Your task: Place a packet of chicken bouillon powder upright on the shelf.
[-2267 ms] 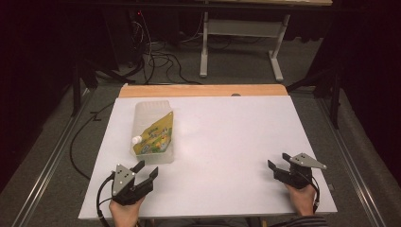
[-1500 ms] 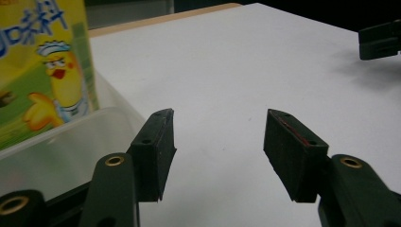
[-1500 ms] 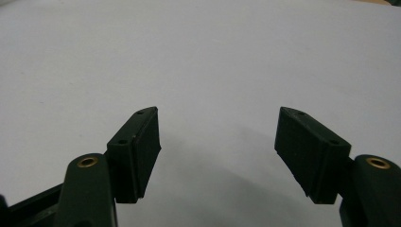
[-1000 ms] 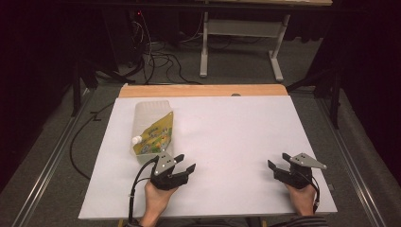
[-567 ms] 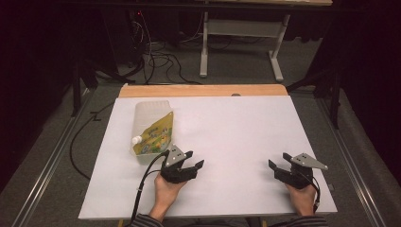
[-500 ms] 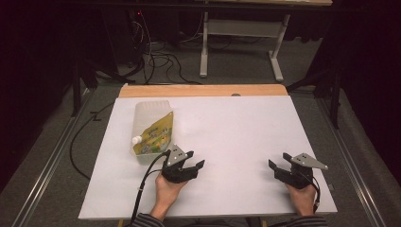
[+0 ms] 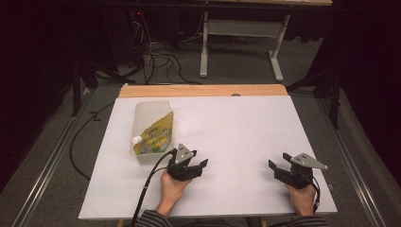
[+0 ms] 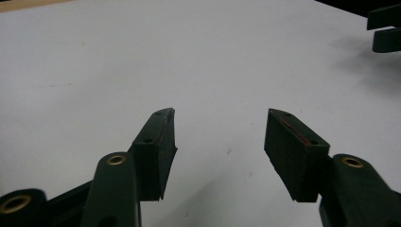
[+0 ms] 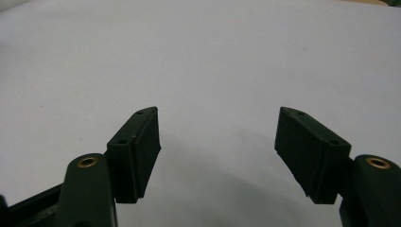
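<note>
Over a white table (image 7: 246, 127), spread wide under the lamp, little altered at the far and right sides. Near the left edge, a clear tub (image 7: 144, 124) lying where it lay seconds ago, with a yellow-green pouch (image 7: 153, 136) inside, its white cap (image 7: 136, 140) toward the near left. Shifted meanwhile: the left tongs (image 7: 197, 165), carried from the near-left corner rightward and a little farther in, now just beside the tub's near right corner, though turned to the right, away from it. Jaws spread wide, nothing between them, bare tabletop ahead in the left gripper view (image 8: 220, 135). Unmoved at the near right: the right tongs (image 7: 279, 170), likewise gaping and empty, white surface alone before them in the right gripper view (image 9: 217, 137). Judged from this: an approach to the tub and pouch under way but unfinished, no contact yet, a turn back toward the left probably needed before any grasp.
</note>
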Action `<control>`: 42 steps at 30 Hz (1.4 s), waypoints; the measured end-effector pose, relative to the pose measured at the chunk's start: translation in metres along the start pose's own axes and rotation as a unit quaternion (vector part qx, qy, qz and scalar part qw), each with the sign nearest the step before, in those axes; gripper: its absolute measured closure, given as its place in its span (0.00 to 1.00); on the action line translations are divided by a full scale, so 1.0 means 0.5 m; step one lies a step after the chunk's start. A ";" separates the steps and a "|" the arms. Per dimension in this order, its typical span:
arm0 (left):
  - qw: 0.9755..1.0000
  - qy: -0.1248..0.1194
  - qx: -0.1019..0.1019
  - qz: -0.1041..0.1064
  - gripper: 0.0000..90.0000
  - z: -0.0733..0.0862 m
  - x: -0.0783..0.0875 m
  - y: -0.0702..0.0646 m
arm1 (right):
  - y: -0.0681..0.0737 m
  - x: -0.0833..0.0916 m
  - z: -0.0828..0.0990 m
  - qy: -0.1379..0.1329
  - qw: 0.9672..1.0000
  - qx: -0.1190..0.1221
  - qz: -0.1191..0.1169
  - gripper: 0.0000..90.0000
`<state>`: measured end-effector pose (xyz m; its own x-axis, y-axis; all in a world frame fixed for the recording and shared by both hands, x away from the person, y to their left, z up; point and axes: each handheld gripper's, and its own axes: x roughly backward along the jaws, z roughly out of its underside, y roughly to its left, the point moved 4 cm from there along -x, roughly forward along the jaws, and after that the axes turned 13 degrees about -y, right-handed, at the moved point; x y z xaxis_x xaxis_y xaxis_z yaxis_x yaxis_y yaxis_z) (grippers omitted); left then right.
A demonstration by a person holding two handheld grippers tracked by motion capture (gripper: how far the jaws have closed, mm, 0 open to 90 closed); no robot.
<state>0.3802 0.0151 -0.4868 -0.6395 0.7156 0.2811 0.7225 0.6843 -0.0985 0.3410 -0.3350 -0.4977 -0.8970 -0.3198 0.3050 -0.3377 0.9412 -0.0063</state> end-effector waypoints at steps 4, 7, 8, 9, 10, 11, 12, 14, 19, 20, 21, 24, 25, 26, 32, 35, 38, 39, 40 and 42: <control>1.000 0.001 -0.002 -0.006 0.49 0.003 -0.005 0.004 | 0.000 0.000 0.000 0.000 1.000 0.000 -0.001 0.36; 1.000 0.000 -0.002 -0.010 0.49 0.005 -0.009 0.004 | 0.000 0.000 0.000 -0.001 1.000 0.002 0.000 0.36; 1.000 0.001 -0.002 -0.011 0.49 0.005 -0.010 0.005 | 0.000 0.000 0.000 -0.002 1.000 0.002 -0.001 0.36; 1.000 0.002 -0.004 -0.013 0.49 0.006 -0.010 0.007 | 0.000 0.000 0.000 -0.002 1.000 0.002 -0.001 0.36; 1.000 0.001 -0.003 -0.014 0.49 0.006 -0.011 0.007 | 0.000 0.000 0.000 -0.002 1.000 0.001 -0.001 0.36; 1.000 0.002 -0.003 -0.015 0.49 0.006 -0.011 0.008 | 0.000 0.000 0.000 -0.002 1.000 0.001 -0.001 0.36; 1.000 0.003 -0.004 -0.016 0.49 0.007 -0.011 0.009 | 0.000 0.000 0.000 -0.002 1.000 0.002 -0.001 0.36; 1.000 0.005 -0.007 -0.020 0.49 0.008 -0.012 0.010 | 0.000 0.000 0.000 -0.001 1.000 0.001 0.000 0.36; 1.000 0.007 -0.010 -0.028 0.49 0.009 -0.012 0.015 | 0.000 0.000 0.000 -0.002 1.000 0.002 0.000 0.36; 1.000 0.006 -0.008 -0.029 0.49 0.009 -0.012 0.016 | 0.000 0.000 0.000 -0.002 1.000 0.002 -0.001 0.36; 0.999 0.006 -0.008 -0.030 0.49 0.009 -0.012 0.017 | 0.000 0.000 0.000 -0.002 1.000 0.002 -0.001 0.36; 0.999 0.010 -0.009 -0.031 0.49 0.010 -0.013 0.017 | 0.000 0.000 0.000 -0.001 1.000 0.001 -0.001 0.36; 0.999 0.009 -0.010 -0.032 0.49 0.011 -0.014 0.017 | 0.000 0.000 0.000 -0.001 1.000 0.002 -0.001 0.36; 0.999 0.010 -0.010 -0.032 0.49 0.012 -0.015 0.016 | 0.000 0.000 0.000 -0.002 1.000 0.002 -0.001 0.36; 0.999 0.015 -0.011 -0.034 0.49 0.016 -0.019 0.018 | 0.001 0.001 0.000 -0.002 1.000 -0.001 -0.002 0.36; 0.999 0.016 -0.010 -0.036 0.49 0.018 -0.021 0.019 | 0.001 0.001 0.000 -0.002 1.000 -0.002 -0.002 0.36; 0.999 0.016 -0.009 -0.037 0.49 0.019 -0.022 0.019 | 0.001 0.001 0.000 -0.002 1.000 0.000 -0.002 0.36; 0.999 0.017 -0.009 -0.037 0.49 0.020 -0.023 0.019 | 0.000 0.001 0.000 -0.002 1.000 0.000 -0.002 0.36; 0.999 0.017 -0.009 -0.038 0.49 0.021 -0.024 0.019 | 0.000 0.001 0.000 -0.002 1.000 0.000 -0.002 0.36; 0.999 0.019 -0.009 -0.038 0.49 0.024 -0.026 0.018 | 0.000 0.001 0.000 -0.002 1.000 0.000 -0.002 0.36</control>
<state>0.3922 0.0137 -0.5027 -0.6830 0.6548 0.3236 0.6766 0.7341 -0.0573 0.3403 -0.3350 -0.4974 -0.8971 -0.3235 0.3009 -0.3408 0.9401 -0.0053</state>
